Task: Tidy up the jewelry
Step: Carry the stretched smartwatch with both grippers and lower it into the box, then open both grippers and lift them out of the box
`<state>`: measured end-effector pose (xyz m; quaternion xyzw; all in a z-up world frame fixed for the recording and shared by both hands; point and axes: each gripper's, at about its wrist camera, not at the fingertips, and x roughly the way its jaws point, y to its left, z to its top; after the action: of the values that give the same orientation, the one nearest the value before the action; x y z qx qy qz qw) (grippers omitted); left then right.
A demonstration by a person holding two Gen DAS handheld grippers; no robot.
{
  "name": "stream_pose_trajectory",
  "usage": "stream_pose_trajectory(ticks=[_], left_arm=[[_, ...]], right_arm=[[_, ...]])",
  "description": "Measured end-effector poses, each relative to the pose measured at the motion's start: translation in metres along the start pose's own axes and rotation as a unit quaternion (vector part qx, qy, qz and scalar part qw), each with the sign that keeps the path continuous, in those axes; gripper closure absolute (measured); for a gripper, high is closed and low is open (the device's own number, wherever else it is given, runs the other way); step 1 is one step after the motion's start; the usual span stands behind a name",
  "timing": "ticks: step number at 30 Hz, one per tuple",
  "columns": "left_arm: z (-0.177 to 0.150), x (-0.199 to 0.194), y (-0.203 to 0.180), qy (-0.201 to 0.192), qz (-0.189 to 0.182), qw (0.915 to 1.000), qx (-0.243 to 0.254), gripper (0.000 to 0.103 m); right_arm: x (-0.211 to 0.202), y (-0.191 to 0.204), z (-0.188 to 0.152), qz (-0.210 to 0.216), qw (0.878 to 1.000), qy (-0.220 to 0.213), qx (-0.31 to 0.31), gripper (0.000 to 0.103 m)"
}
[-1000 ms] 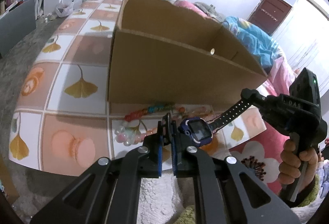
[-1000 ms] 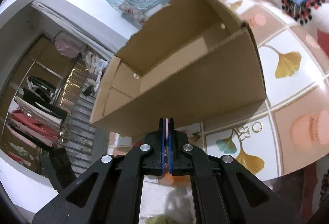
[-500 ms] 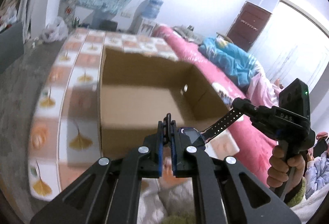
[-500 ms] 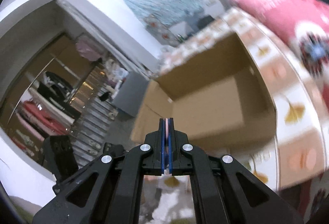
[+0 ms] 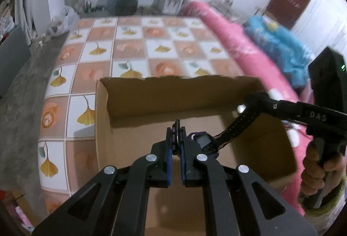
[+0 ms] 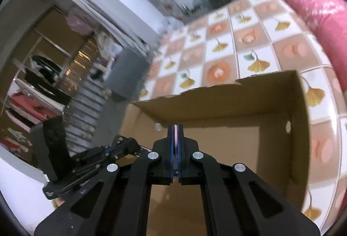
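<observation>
Both grippers shifted from in front of the open brown cardboard box point(image 5: 216, 105) to above its interior since a second ago, so that the beaded jewellery seen earlier on the desk is out of view. Held between them over the box floor: a purple-cased smartwatch with a black perforated strap point(image 5: 202, 140). Left gripper point(image 5: 176, 145) with fingers narrowed tight on one end of the strap, the watch face just right of the blue pads. Right gripper point(image 5: 251, 105) clamped on the other strap end near the box's right wall, held by a hand point(image 5: 321, 168) at the right edge. In the right wrist view, right gripper point(image 6: 176, 142) with fingers nearly together, a thin pink strip pinched between the blue pads, and the left gripper point(image 6: 123, 145) at lower left. Box resting on a desk covered with a checked ginkgo-leaf and peach-tile cloth point(image 5: 130, 47), its torn far rim upright. Pink bedding point(image 5: 238, 40) and a blue blanket point(image 5: 279, 40) just beyond the desk's right side.
</observation>
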<state>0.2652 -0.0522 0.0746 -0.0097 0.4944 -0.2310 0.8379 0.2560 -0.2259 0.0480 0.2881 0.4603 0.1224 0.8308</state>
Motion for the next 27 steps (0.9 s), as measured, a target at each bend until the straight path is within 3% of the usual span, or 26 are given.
stream_pose_trajectory(ticks=[8, 9, 10, 11, 14, 16, 22, 27], left_arm=[[0.011, 0.048, 0.007, 0.066, 0.065, 0.9954, 0.025, 0.089], [0.010, 0.047, 0.006, 0.063, 0.062, 0.9956, 0.029, 0.086], [0.010, 0.045, 0.004, 0.058, 0.064, 0.9957, 0.033, 0.082], [0.010, 0.042, 0.003, 0.051, 0.066, 0.9959, 0.036, 0.080], [0.010, 0.035, 0.000, 0.035, 0.062, 0.9966, 0.040, 0.068], [0.010, 0.027, -0.001, 0.023, 0.069, 0.9967, 0.037, 0.053], [0.004, -0.017, -0.005, -0.033, 0.065, 0.9970, 0.029, 0.034], [-0.021, -0.073, -0.002, -0.088, 0.057, 0.9943, 0.020, 0.022]], right_arm=[[0.041, -0.016, 0.016, -0.051, 0.998, 0.048, -0.002, 0.093], [0.041, -0.018, 0.017, -0.056, 0.997, 0.047, -0.004, 0.085], [0.040, -0.020, 0.016, -0.063, 0.997, 0.047, -0.004, 0.073], [0.038, -0.021, 0.016, -0.068, 0.997, 0.045, -0.004, 0.071], [0.026, -0.019, 0.014, -0.078, 0.996, 0.036, -0.017, 0.070], [0.016, -0.016, 0.012, -0.085, 0.996, 0.025, -0.025, 0.065], [-0.024, -0.001, 0.004, -0.108, 0.992, -0.022, -0.058, 0.060], [-0.072, 0.017, -0.018, -0.111, 0.987, -0.074, -0.089, 0.047]])
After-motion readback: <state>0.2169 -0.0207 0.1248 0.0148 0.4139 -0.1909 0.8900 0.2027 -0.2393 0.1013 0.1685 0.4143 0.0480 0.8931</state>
